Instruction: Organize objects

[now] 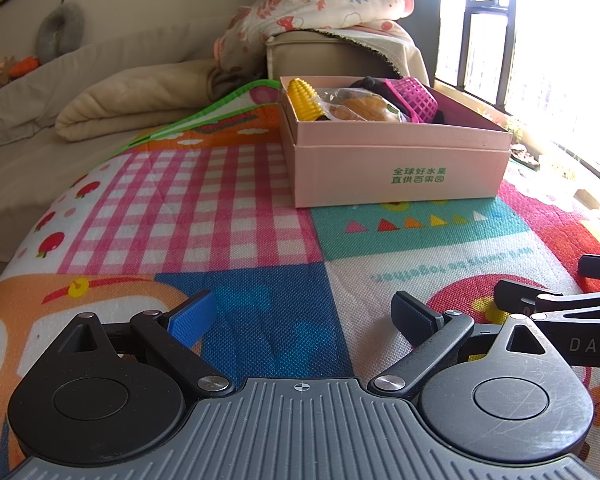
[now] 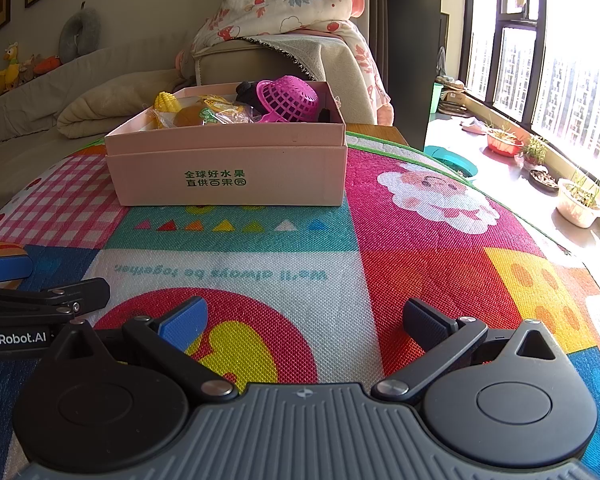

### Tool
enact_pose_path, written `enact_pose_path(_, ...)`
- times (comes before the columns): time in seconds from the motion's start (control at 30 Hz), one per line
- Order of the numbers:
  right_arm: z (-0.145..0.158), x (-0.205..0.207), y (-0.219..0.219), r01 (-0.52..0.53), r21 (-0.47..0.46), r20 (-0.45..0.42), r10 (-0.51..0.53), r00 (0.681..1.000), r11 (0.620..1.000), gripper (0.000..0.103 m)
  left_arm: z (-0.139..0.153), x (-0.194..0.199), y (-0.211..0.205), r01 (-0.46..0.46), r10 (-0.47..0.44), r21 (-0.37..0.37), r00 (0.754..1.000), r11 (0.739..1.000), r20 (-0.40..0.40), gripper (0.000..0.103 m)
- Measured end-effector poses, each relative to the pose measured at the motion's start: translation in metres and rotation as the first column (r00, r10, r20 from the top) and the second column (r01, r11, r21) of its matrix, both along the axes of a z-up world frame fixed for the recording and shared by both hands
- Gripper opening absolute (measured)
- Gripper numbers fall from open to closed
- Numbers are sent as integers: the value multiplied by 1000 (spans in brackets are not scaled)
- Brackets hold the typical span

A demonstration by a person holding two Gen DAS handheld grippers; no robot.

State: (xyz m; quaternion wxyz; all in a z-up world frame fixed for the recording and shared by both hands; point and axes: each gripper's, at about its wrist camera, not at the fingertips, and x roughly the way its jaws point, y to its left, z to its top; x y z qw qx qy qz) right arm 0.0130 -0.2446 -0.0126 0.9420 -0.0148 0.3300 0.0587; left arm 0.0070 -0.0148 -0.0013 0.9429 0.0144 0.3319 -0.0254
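A pink cardboard box (image 1: 400,168) (image 2: 228,172) with green lettering stands on a colourful play mat (image 1: 228,208) (image 2: 420,240). Inside lie a yellow toy corn (image 1: 305,98) (image 2: 166,102), a wrapped bun (image 1: 364,109) (image 2: 204,114), a magenta plastic basket (image 1: 414,98) (image 2: 290,98) and something black (image 2: 247,93). My left gripper (image 1: 306,314) is open and empty, low over the mat, short of the box. My right gripper (image 2: 306,320) is open and empty too, beside the left one. Each shows at the edge of the other's view.
A beige sofa (image 1: 80,92) with a folded blanket (image 1: 136,100) lies behind the mat. A floral quilt (image 2: 292,4) is draped over the armrest. Potted plants (image 2: 576,200) and dishes stand by the window on the right.
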Motion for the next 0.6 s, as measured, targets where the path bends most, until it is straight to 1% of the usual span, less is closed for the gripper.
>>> enact_pose_path(0.6,0,0,0,0,0,0,0,1000,1000,103,0,0,0,0,0,4,1000,1000,0,99)
